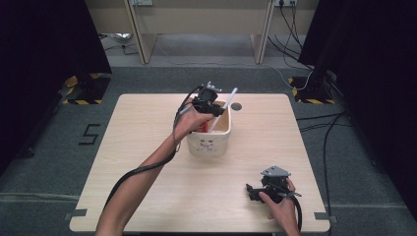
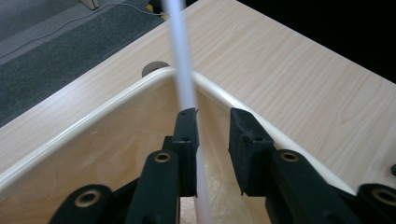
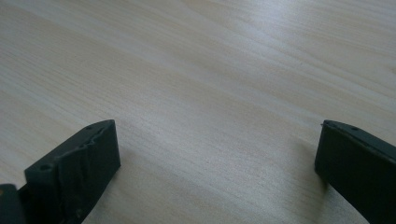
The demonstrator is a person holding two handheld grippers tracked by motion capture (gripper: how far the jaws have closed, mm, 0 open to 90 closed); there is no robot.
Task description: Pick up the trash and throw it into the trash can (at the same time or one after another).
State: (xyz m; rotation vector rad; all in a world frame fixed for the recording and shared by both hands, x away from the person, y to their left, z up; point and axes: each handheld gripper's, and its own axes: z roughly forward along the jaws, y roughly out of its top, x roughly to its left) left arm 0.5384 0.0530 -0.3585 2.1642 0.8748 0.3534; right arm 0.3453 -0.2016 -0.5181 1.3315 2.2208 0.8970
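Left gripper (image 2: 212,128) poised over the cream rounded-corner plastic bin (image 1: 209,142) near the middle of the pale wood-grain counter (image 1: 147,147). The long white plastic stick (image 2: 184,70) stands tilted inside the bin, its upper end leaning out over the far rim toward the round cable hole in the counter (image 1: 236,106). My left jaws stand narrowly parted: the stick lies against the inner face of one pad, a clear gap to the other, so no squeeze on it now. Judgement: the release step is in hand. Best done by opening a touch more, then lifting straight up along the stick's own lean so neither pad drags it back out. Something red (image 1: 204,127) lies in the bin below; cannot tell what. Right gripper (image 1: 265,189) rests on the counter near my edge, jaws wide, nothing between them; keep it parked.
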